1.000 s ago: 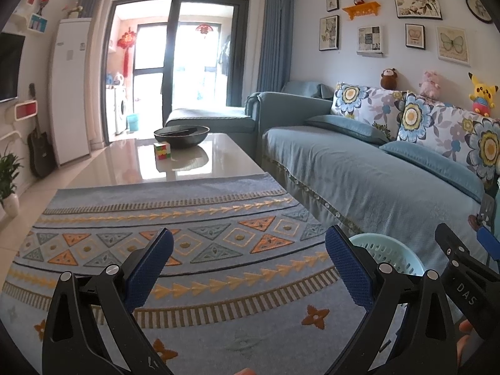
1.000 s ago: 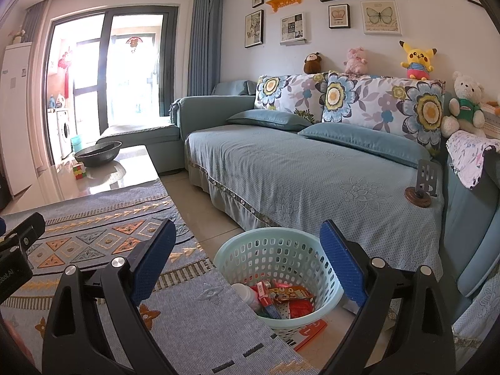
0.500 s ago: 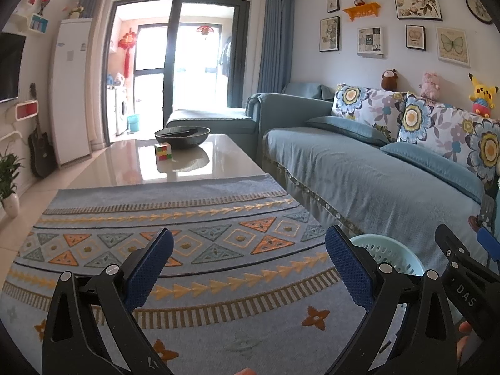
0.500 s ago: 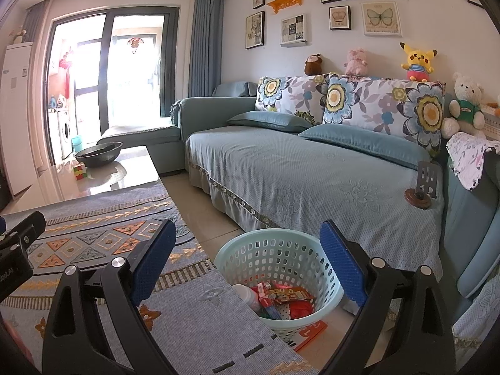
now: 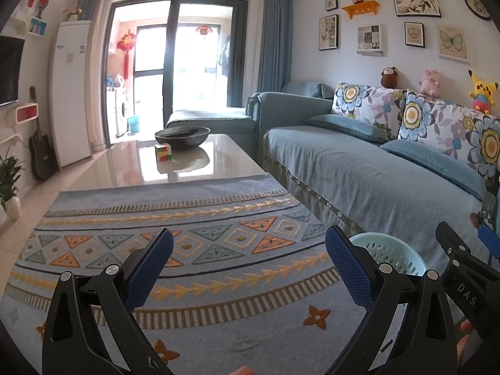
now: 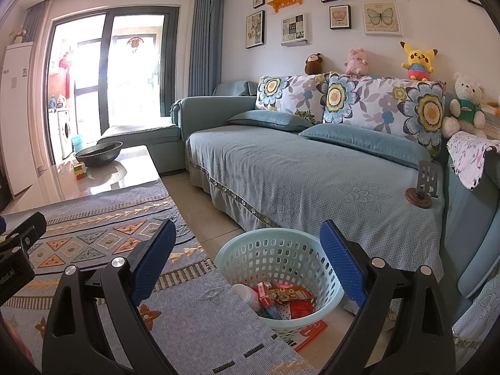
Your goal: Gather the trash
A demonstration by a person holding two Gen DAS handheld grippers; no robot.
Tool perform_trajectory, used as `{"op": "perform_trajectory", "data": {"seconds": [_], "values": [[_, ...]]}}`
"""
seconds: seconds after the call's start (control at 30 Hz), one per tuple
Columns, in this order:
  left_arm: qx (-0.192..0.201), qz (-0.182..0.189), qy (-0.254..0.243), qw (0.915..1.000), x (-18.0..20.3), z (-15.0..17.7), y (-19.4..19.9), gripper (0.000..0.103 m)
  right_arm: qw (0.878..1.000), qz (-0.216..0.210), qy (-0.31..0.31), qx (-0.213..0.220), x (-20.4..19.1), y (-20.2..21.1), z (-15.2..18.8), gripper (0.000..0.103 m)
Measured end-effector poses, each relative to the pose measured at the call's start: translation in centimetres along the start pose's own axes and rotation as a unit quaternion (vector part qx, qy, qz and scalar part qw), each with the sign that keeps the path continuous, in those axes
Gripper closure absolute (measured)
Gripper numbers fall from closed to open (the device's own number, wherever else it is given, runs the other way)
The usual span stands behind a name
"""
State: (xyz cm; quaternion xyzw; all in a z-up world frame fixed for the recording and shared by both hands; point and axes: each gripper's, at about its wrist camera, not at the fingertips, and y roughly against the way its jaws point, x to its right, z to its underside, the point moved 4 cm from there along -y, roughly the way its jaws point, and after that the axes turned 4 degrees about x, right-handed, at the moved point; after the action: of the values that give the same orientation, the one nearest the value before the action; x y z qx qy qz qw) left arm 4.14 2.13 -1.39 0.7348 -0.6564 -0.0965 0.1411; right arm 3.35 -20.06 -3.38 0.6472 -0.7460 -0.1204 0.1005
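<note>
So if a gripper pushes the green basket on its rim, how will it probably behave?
The green basket looks like thin perforated plastic, so probably light and slightly flexible. It stands on smooth floor tile, so it would likely slide. The few wrappers inside add little weight, so a high push might tip it.

A teal sectional sofa (image 6: 312, 168) runs along the white right-hand wall, backed by 2 floral cushions (image 6: 384, 109) with plush toys lined up on top. Framed pictures (image 6: 381, 17) and an orange shelf (image 6: 286, 0) hang above. A glossy coffee table (image 5: 175, 162), half covered by a patterned blue cloth (image 5: 175, 243), carries a dark bowl (image 5: 182, 137) and a puzzle cube (image 5: 163, 152). Bright daylight pours through sliding glass doors (image 5: 175, 62) flanked by blue curtains (image 5: 275, 40). A guitar (image 5: 40, 153) leans by the left wall.
</note>
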Motion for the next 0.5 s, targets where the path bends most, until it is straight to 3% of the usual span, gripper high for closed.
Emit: {"op": "perform_trajectory", "data": {"seconds": [0.5], "values": [[0.002,-0.015,-0.002,0.9999,-0.44,0.12,-0.1,0.008,1.0,0.0,-0.001,0.001,-0.07,0.08,0.02,0.014]]}}
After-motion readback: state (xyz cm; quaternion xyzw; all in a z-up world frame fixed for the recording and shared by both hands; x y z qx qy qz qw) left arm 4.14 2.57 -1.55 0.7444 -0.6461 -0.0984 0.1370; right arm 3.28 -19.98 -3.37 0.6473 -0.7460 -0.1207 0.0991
